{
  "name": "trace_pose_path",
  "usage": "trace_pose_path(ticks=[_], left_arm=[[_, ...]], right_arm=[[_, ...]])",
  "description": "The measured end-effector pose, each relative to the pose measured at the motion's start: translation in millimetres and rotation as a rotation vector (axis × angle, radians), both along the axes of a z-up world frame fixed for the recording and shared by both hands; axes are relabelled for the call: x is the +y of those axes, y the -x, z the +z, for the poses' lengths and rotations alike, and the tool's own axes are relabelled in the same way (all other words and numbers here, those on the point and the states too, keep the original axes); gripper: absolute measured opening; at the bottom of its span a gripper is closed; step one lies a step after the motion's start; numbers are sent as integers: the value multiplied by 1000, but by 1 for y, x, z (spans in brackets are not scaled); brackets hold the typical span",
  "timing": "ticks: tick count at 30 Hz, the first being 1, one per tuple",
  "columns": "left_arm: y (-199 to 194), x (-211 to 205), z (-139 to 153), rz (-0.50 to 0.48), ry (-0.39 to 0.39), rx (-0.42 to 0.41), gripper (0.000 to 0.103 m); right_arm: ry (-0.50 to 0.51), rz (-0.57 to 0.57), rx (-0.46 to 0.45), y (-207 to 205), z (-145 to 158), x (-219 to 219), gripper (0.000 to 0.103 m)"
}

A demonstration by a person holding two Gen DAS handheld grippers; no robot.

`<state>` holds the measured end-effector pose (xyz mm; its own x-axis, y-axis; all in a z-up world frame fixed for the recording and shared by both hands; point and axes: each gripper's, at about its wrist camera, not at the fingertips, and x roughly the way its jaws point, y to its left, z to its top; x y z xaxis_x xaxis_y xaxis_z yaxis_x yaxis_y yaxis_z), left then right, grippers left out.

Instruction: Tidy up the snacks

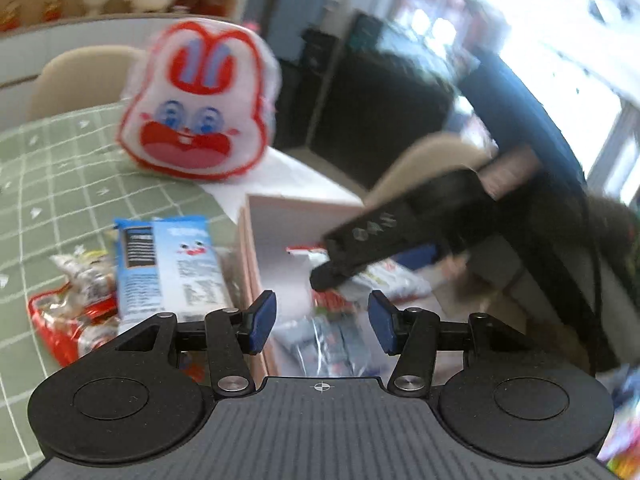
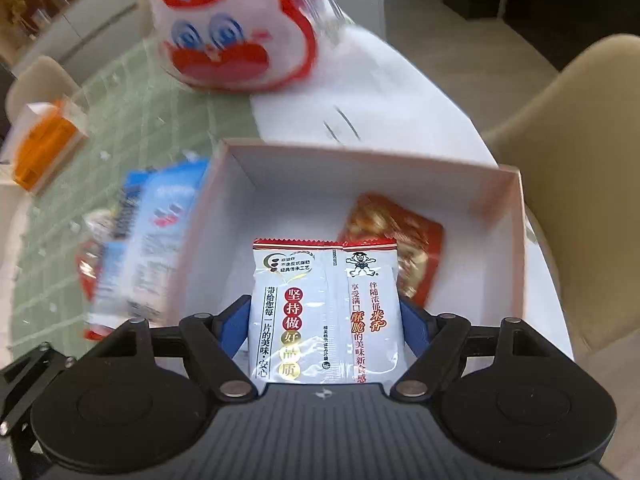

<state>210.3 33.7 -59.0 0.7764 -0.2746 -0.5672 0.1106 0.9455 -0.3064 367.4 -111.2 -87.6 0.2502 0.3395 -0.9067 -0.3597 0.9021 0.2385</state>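
My right gripper (image 2: 324, 328) is shut on a white snack packet with a red top edge (image 2: 326, 304) and holds it over the open pinkish-white box (image 2: 516, 240), pointing steeply down. A red-orange packet (image 2: 400, 240) lies inside the box. In the left wrist view the right gripper (image 1: 344, 256) reaches into the box (image 1: 248, 216) from the right, above blurred packets (image 1: 332, 344). My left gripper (image 1: 322, 320) stands open with nothing between its fingers, over the box's near left wall. A blue packet (image 1: 168, 268) and red packets (image 1: 60, 320) lie left of the box.
A big rabbit-face bag (image 1: 200, 100) stands on the green checked tablecloth (image 1: 60, 168) behind the box. An orange box (image 2: 44, 148) sits at the far left. Beige chairs (image 2: 580, 180) stand beside the white table's edge (image 2: 400, 92).
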Motion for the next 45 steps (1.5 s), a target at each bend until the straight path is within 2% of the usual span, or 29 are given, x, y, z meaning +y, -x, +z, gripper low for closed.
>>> trace_pose_path(ticks=[1,2,3,5,9,11,14,19,22,24,26,27,28,30,31,32,34,38,40,42,45], left_arm=[[0,3,1,3,21,-1,56],[0,4,2,-8,26,4,56],[-1,4,2,-25,20,15,56],[-1,3,0,-32,4,25,56],[7,11,-1,10,35,28,56],[13,16,-1,19,39,27,56],[21,27,-7,45,61,30,56],[38,48,-21,127,148,47,56],[44,58,-29,163,175,57,56],[47,64,-33,184,181,67,56],[49,70,-34,199,191,77,56],[49,72,-35,201,196,81,56],[51,73,-35,197,196,82,56],[52,74,-35,196,191,75,56],[52,75,-36,198,194,83,56],[51,74,-38,193,197,96,56],[52,73,-40,183,191,101,56],[54,74,-45,202,187,118,56],[54,77,-48,222,188,126,56],[55,81,-49,242,189,136,56],[55,86,-50,259,176,149,56]], right_arm=[[10,15,-1,1,4,2,77],[61,32,-17,4,7,7,77],[124,41,-56,8,10,11,77],[171,45,-110,12,17,14,77],[67,21,-24,13,14,7,77],[56,12,7,16,11,5,77],[53,-3,-16,23,16,4,77],[-45,-48,-38,23,31,-5,77],[-59,-56,-55,22,39,-3,77],[-9,-14,-103,24,43,9,77],[114,35,-179,23,37,24,79],[215,51,-173,19,28,32,77],[243,27,-130,13,26,33,77],[-23,-71,-11,2,29,9,77],[-118,-119,44,-5,22,-1,77],[-91,-159,65,-10,16,-3,77],[8,-198,18,-10,13,-2,76],[14,-158,-167,9,37,7,76],[-21,-91,-222,16,47,19,77],[-61,7,-209,17,49,43,77],[-64,66,-157,10,37,85,77]])
